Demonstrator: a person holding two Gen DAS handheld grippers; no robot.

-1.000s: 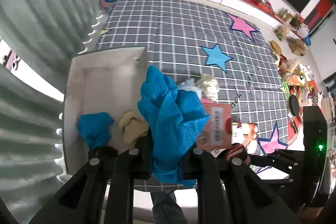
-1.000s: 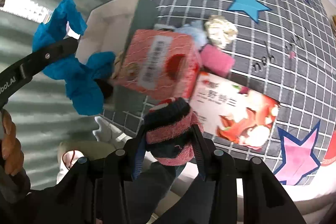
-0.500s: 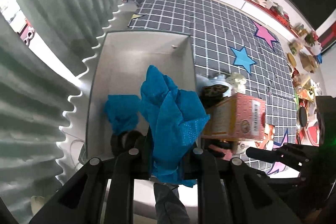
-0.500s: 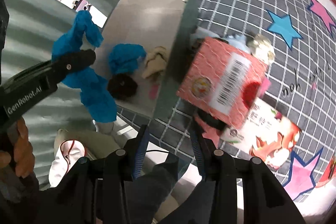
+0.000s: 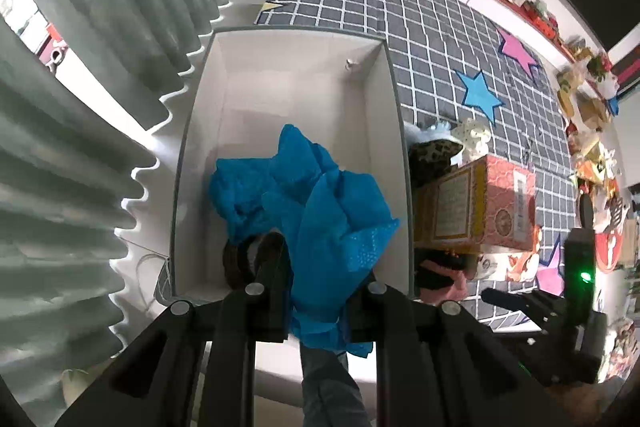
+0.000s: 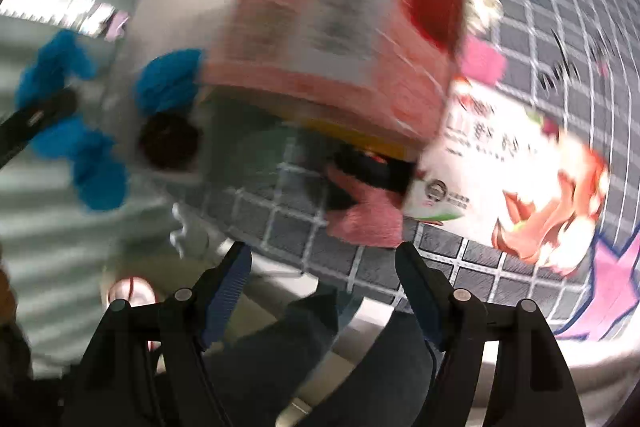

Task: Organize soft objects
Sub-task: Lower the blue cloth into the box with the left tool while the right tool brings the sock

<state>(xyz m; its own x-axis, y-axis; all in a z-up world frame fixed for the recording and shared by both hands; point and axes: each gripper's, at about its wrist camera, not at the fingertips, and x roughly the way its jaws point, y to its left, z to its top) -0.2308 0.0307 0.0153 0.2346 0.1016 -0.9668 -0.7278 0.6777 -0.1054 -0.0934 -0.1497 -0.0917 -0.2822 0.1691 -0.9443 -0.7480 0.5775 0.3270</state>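
In the left wrist view, the left gripper [image 5: 320, 291] is clamped on a blue cloth [image 5: 332, 219], which bunches up between its fingers and hangs over the near end of the white box [image 5: 384, 99]. A second blue cloth [image 5: 244, 187] and a dark bundle [image 5: 236, 259] lie on the box floor just beside it. Right of the box stands a red carton [image 5: 488, 203].

The right wrist view is blurred. The right gripper [image 6: 324, 267] has its jaws opening, nothing between them. A pink-and-dark sock [image 6: 368, 203] lies on the checked mat [image 6: 280, 223] just beyond the fingertips, partly under the red carton [image 6: 340, 27].
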